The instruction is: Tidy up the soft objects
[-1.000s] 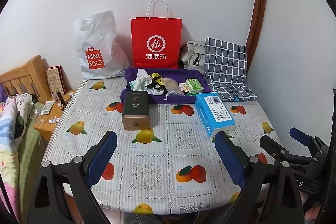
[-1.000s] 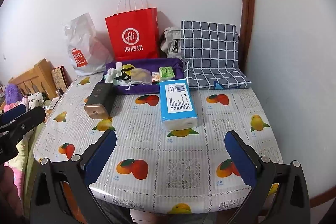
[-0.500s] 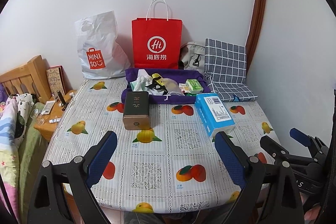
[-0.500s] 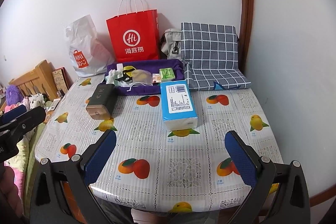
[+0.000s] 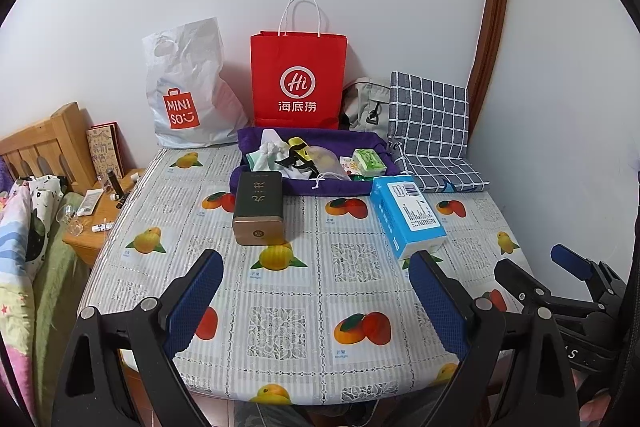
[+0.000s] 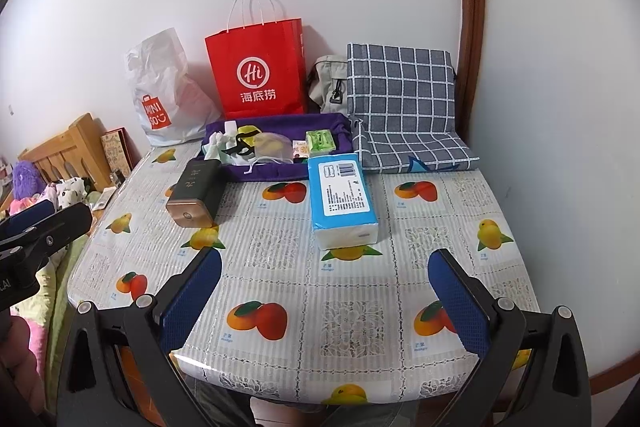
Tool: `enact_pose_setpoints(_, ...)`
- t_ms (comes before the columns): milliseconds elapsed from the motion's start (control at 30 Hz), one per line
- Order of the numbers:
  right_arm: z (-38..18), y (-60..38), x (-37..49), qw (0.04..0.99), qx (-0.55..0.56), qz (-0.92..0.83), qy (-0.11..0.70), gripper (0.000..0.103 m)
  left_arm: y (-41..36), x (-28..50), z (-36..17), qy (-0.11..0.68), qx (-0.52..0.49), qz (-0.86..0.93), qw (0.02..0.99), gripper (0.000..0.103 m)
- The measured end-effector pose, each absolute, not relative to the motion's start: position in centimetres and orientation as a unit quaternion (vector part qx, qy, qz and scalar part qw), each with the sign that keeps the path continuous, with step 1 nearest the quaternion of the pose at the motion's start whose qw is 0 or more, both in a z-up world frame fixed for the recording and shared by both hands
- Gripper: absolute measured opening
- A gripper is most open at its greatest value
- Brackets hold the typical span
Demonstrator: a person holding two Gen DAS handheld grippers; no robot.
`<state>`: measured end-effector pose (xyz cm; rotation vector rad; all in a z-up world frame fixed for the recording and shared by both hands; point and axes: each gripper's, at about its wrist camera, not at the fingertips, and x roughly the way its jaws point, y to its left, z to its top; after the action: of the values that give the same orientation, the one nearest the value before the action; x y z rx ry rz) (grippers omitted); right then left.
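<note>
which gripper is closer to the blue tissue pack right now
Right. The blue tissue pack lies just ahead of the right gripper, between its open fingers' line. The left gripper sits off to the pack's left, facing the dark tin.

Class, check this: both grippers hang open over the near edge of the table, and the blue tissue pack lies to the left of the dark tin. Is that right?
One slip: the blue tissue pack lies right of the dark tin, as the right wrist view shows. Both grippers, left and right, are open.
</note>
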<state>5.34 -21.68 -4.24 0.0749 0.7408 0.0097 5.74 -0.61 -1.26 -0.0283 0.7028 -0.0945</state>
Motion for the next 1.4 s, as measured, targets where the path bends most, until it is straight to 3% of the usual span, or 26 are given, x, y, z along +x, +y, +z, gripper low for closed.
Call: enact_pose_setpoints(1400, -3.82, -21.25, 4.86, 0.933, 0.039, 0.01, 0.356, 0.102, -0.32, 5.59, -1.24, 0.342, -0.016, -0.046, 0.938, 0.094)
